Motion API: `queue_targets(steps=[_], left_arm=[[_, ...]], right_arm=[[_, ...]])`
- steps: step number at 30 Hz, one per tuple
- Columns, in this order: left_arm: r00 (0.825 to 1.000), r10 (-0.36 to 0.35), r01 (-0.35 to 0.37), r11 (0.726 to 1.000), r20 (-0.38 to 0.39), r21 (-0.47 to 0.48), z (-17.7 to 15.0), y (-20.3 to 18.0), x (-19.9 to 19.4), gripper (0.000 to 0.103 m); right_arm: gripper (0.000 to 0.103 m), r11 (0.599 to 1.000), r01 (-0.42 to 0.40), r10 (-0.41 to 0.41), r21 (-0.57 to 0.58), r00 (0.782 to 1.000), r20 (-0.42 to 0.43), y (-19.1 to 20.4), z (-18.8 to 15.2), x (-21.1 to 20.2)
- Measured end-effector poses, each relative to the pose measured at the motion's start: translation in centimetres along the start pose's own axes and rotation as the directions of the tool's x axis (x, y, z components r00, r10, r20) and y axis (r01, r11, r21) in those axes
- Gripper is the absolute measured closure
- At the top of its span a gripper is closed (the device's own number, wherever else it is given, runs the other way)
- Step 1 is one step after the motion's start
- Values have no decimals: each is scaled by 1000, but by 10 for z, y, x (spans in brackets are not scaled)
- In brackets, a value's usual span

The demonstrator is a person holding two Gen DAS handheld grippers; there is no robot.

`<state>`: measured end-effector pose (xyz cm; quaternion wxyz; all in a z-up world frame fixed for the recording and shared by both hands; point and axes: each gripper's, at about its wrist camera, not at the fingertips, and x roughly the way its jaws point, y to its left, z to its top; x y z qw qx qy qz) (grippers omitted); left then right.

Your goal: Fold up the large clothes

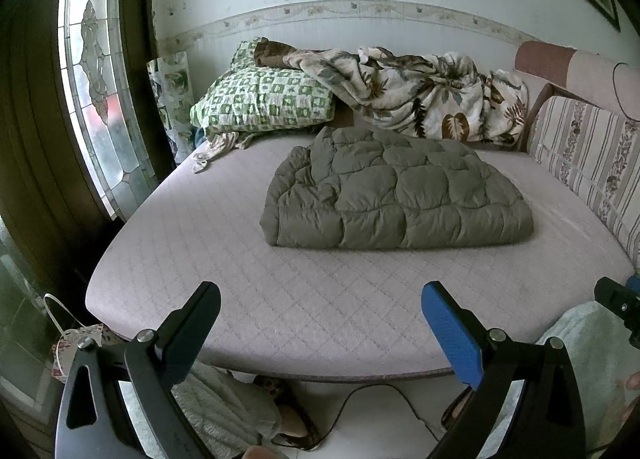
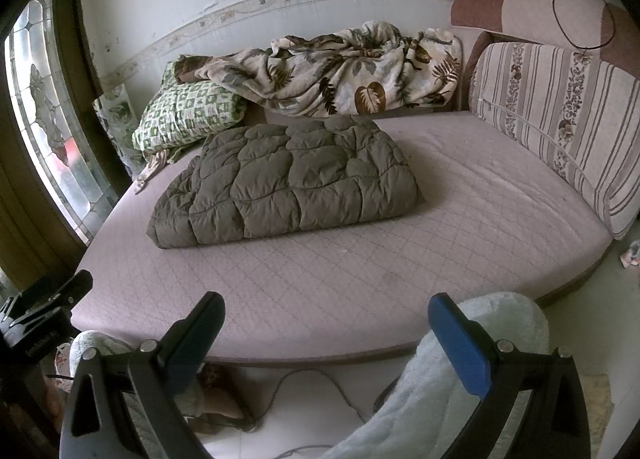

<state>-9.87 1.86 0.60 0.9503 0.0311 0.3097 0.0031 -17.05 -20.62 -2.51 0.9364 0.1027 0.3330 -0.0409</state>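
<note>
Pale pink quilted mattress [image 1: 224, 259] spanning both views; olive-grey puffy quilted jacket [image 1: 396, 195], folded into a thick bundle, lying near mattress centre; leaf-print blanket [image 1: 420, 95] and green checked pillow [image 1: 264, 99] heaped behind. Left gripper [image 1: 320, 319] and right gripper [image 2: 326, 331] both spread wide, empty, well apart from jacket.

Both views are taken from the bed's [image 1: 240, 299] foot edge, low, aimed toward the back wall. Left cam sits further left, nr the window [image 1: 96, 71]; same folded quilt [image 2: 288, 175] is shared mid-frame.
</note>
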Motion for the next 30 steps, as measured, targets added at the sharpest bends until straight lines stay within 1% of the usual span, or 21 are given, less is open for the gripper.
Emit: queue_targets(steps=[4,6,12,23,30], left_arm=[[1000,-6,6,1000,1,2,0,-1,-1,3],[1000,2,-2,1000,2,-2,0,-1,-1,3],[1000,-2,2,999,9,-33,1,4,-1,3],[1000,2,-2,1000,17,-13,0,2,1,3],[1000,-22,22,1000,-13,21,0,-1,12,3]], right_arm=[[0,1000,2,-2,-4,1000,3,0,0,-1],[0,1000,2,-2,0,1000,0,2,0,0],[0,1000,6,-6,-2,1000,1,2,0,0],[0,1000,-2,1,-25,1000,-13,-7,6,8],[0,999,-5,3,-36,999,-42,-6,7,21]])
